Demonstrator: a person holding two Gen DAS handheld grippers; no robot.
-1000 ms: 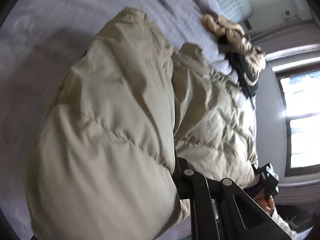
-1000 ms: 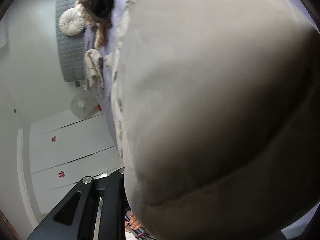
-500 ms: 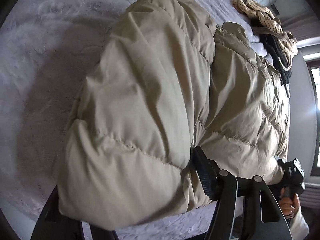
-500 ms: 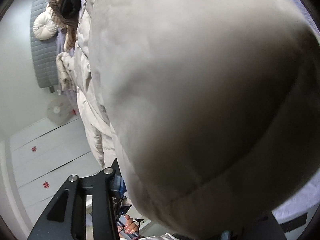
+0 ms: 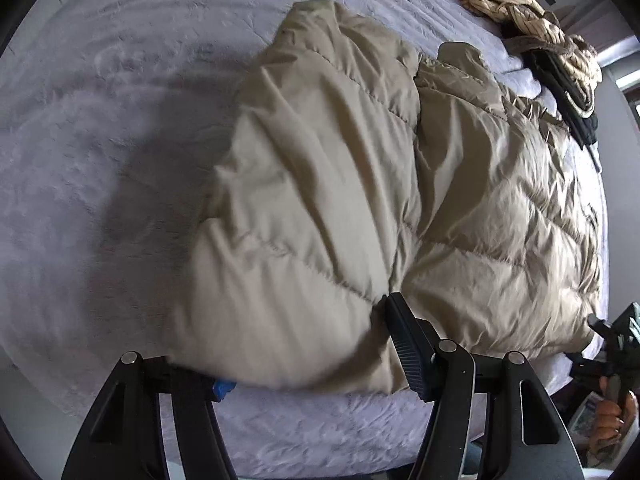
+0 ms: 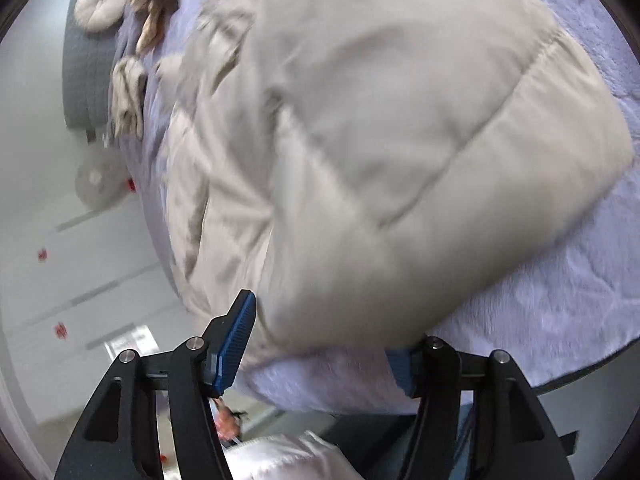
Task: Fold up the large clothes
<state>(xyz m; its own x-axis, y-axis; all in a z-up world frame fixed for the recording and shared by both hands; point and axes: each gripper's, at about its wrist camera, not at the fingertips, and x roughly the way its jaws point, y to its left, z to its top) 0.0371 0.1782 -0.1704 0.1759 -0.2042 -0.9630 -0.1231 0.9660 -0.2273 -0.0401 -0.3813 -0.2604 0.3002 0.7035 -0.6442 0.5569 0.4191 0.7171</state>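
Beige puffer jacket [image 5: 360, 184] lies folded on the lavender bed [image 5: 100, 128], filling the centre of both views. Left gripper [image 5: 308, 364]: jaws spread, hem bulging between them, pads not pressing. Right gripper [image 6: 320, 344]: jaws have just been opening, jacket edge between them, loose. Pile of striped and black clothes [image 5: 552, 52] at 1 o'clock past the jacket. Round white cushion [image 6: 98, 6] at 11 o'clock in the right view, white fan [image 6: 98, 182] at 9 o'clock.

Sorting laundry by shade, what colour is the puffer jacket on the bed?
Beige, plain quilted; the puffer jacket shows best in the left wrist view.
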